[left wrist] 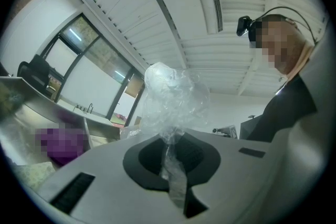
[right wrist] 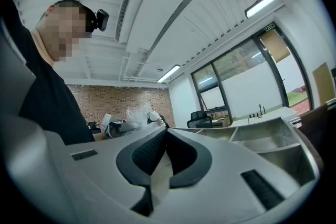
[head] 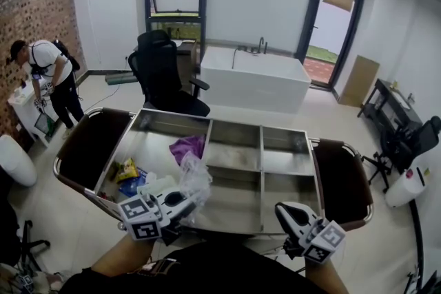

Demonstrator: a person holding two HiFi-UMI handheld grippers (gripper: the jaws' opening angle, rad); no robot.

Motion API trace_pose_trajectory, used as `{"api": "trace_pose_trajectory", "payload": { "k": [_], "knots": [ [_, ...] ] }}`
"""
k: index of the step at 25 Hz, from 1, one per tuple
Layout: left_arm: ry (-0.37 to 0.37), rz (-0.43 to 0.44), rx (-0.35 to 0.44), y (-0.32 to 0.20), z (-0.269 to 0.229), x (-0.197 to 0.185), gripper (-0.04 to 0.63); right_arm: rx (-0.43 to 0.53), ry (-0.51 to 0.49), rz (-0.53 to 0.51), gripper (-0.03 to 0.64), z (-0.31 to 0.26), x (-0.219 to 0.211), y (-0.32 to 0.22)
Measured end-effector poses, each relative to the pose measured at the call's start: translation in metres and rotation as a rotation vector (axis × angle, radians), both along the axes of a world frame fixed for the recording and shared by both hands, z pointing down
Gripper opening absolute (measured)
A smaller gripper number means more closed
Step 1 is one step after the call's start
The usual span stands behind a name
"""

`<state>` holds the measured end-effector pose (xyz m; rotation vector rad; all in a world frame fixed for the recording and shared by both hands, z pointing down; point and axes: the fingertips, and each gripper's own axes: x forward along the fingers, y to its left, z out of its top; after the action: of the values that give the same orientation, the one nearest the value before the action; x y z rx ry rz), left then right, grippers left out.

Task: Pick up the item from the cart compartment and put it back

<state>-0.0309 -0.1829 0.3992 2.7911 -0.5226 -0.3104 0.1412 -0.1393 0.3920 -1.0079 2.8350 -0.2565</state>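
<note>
Clear crumpled plastic bag (left wrist: 173,94) pinched between left gripper (left wrist: 169,150) jaws, held over steel cart (head: 238,136), right gripper (right wrist: 165,134) jaws closed, empty

Left tongs (left wrist: 169,140) clamped tight; right tongs (right wrist: 165,132) closed (tips touching).

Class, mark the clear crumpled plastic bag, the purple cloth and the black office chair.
Clear crumpled plastic bag (left wrist: 173,94): left gripper view, puffed top.
Purple cloth (head: 187,147): head view, its middle.
Black office chair (head: 157,60): head view, backrest.
</note>
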Motion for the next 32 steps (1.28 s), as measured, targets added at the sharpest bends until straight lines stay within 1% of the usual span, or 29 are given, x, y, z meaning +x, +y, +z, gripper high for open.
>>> {"api": "trace_pose_trajectory", "payload": {
  "k": [6, 9, 15, 17, 20, 22, 24, 26, 29, 31, 32],
  "knots": [
    [-0.003, 0.007, -0.002, 0.002, -0.002, 0.002, -0.003, 0.002, 0.028, 0.021, -0.009, 0.007, 0.007, 0.0],
    [-0.008, 0.009, -0.002, 0.001, -0.002, 0.003, -0.003, -0.007, -0.019, 0.014, -0.009, -0.001, 0.004, 0.002],
    [-0.017, 0.019, 0.0, 0.001, -0.003, 0.008, -0.003, 0.013, -0.054, 0.011, -0.009, -0.01, 0.005, 0.003],
    [-0.035, 0.024, 0.012, 0.0, -0.004, 0.012, -0.003, 0.01, -0.06, 0.015, -0.009, -0.009, 0.009, 0.004],
    [-0.084, 0.039, 0.044, -0.004, -0.01, 0.026, -0.003, 0.017, -0.077, 0.03, -0.009, -0.011, 0.021, 0.007],
    [-0.122, 0.056, 0.069, -0.009, -0.016, 0.045, -0.003, 0.025, -0.084, 0.051, -0.009, -0.012, 0.036, 0.01],
    [-0.154, 0.072, 0.085, -0.015, -0.022, 0.071, -0.003, 0.022, -0.057, 0.08, -0.009, -0.002, 0.06, 0.013],
    [-0.186, 0.092, 0.095, -0.018, -0.026, 0.105, -0.003, 0.017, -0.044, 0.102, -0.009, 0.002, 0.085, 0.02],
    [-0.248, 0.137, 0.107, -0.017, -0.023, 0.165, -0.003, 0.026, -0.08, 0.132, -0.009, 0.0, 0.126, 0.033],
    [-0.313, 0.165, 0.112, -0.018, -0.012, 0.207, -0.003, 0.021, -0.092, 0.162, -0.009, 0.002, 0.156, 0.043],
    [-0.375, 0.173, 0.119, -0.019, -0.001, 0.227, -0.003, 0.016, -0.086, 0.18, -0.009, 0.007, 0.171, 0.048]
  ]
}}
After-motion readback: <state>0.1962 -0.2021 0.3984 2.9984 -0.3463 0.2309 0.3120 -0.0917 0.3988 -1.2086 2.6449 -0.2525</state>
